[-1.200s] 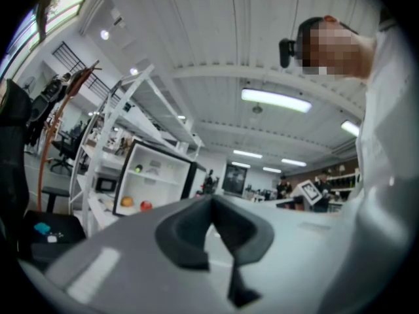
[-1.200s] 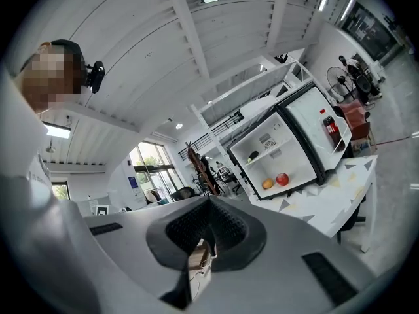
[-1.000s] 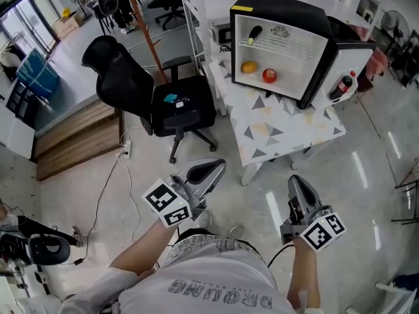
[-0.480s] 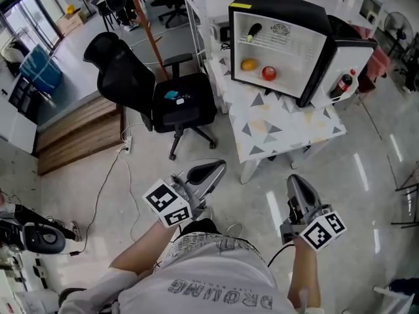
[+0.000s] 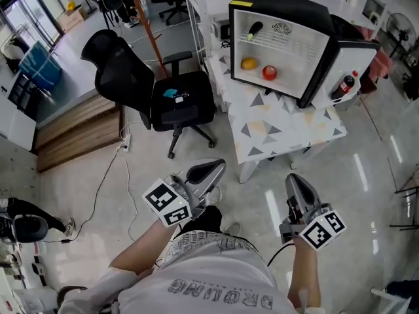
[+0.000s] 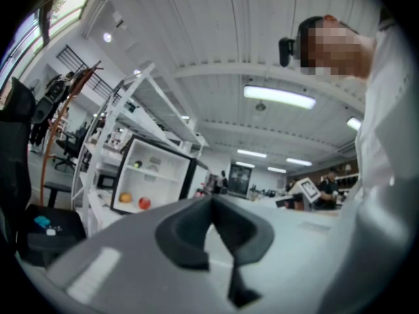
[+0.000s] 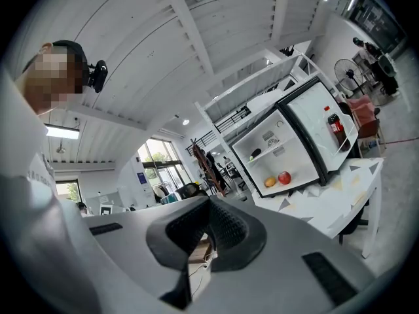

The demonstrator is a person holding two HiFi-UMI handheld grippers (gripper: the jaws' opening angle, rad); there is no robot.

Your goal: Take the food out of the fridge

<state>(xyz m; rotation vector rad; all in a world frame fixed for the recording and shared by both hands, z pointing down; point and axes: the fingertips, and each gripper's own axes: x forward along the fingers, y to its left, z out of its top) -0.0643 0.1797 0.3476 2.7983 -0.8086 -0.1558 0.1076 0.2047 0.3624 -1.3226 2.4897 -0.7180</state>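
The left gripper [image 5: 208,172] and right gripper [image 5: 298,190], both closed and empty, hang well short of the black-cased, white-lined fridge [image 5: 281,5] at the far edge of the white triangle-patterned bench [image 5: 288,126], so reaching in without opening could send its round red fruit [image 5: 269,73] rolling.

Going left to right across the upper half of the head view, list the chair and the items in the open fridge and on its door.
Black office chair → yellow-orange fruit → red fruit → red-capped dark bottle
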